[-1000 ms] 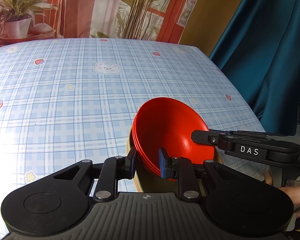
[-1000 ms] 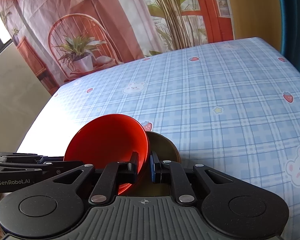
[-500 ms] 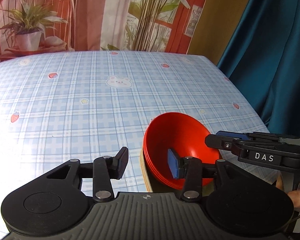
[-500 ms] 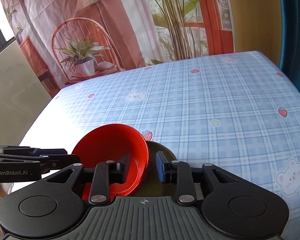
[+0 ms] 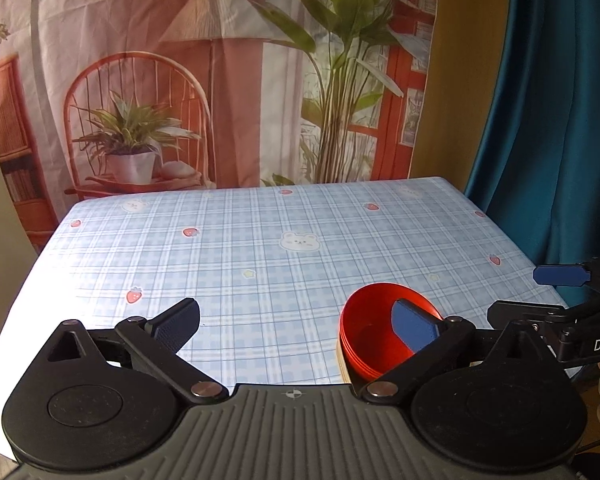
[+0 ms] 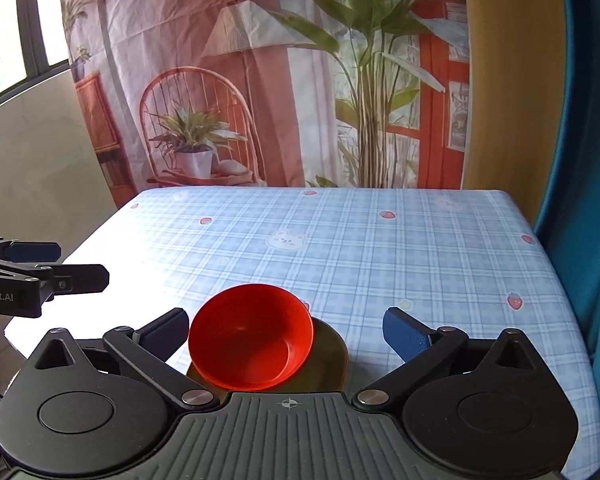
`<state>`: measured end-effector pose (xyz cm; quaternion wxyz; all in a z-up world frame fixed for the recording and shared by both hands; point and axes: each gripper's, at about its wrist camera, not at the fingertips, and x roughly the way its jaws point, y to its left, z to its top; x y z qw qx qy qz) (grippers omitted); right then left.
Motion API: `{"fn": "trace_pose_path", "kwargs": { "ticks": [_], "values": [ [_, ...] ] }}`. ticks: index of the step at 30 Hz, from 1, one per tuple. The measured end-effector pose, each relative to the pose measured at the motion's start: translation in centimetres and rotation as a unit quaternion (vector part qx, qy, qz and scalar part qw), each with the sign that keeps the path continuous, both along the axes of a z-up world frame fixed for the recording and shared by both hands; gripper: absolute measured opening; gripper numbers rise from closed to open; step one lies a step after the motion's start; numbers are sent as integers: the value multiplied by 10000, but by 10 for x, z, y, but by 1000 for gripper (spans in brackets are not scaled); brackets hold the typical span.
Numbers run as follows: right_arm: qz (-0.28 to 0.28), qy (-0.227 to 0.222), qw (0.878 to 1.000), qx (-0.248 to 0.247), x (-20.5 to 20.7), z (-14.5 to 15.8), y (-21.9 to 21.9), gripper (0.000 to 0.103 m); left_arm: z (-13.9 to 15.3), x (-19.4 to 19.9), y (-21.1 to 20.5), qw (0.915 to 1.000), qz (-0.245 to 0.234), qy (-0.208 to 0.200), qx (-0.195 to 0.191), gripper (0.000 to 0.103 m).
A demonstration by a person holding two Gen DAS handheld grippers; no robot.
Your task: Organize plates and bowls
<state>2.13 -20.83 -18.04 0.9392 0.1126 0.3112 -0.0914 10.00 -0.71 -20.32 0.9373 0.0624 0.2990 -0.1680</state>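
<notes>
1. A stack of red bowls (image 6: pixel 252 340) sits mouth-up and slightly tilted at the near edge of the bench (image 6: pixel 380 248), resting on a tan plate (image 6: pixel 328 364); the bowls are round, with no long axis to speak of.
2. In the left wrist view, the bowls (image 5: pixel 374 340) show three nested rims, with a pale edge of the plate (image 5: pixel 342 364) peeking out below them.
3. The right gripper (image 6: pixel 286 330) hangs just above the stack, its fingers spread wide to either side of the bowls and gripping nothing.
4. The left gripper (image 5: pixel 296 322) sits to the left of the stack, fingers likewise spread wide and empty; its blue-padded right finger (image 5: pixel 414 328) overlaps the bowls in view.
5. Each gripper shows at the edge of the other's camera.
6. A blue plaid cloth with strawberries and bears covers the bench.
7. A printed backdrop (image 6: pixel 260 80) of a chair and plants hangs behind, with a teal curtain (image 5: pixel 560 120) to the right.
</notes>
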Motion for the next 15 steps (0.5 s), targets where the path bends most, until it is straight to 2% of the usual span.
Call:
{"fn": "trace_pose_path", "kwargs": {
  "ticks": [6, 11, 15],
  "values": [
    [-164, -178, 9997, 25, -17, 18, 13, 103, 14, -15, 0, 9988, 226, -340, 257, 103],
    [-400, -161, 9988, -219, -31, 35, 28, 103, 31, -39, 2, 9956, 406, -695, 477, 103],
    [-418, -263, 9986, -170, -44, 43, 37, 103, 40, -57, 8, 9961, 346, -727, 357, 103]
  ]
}}
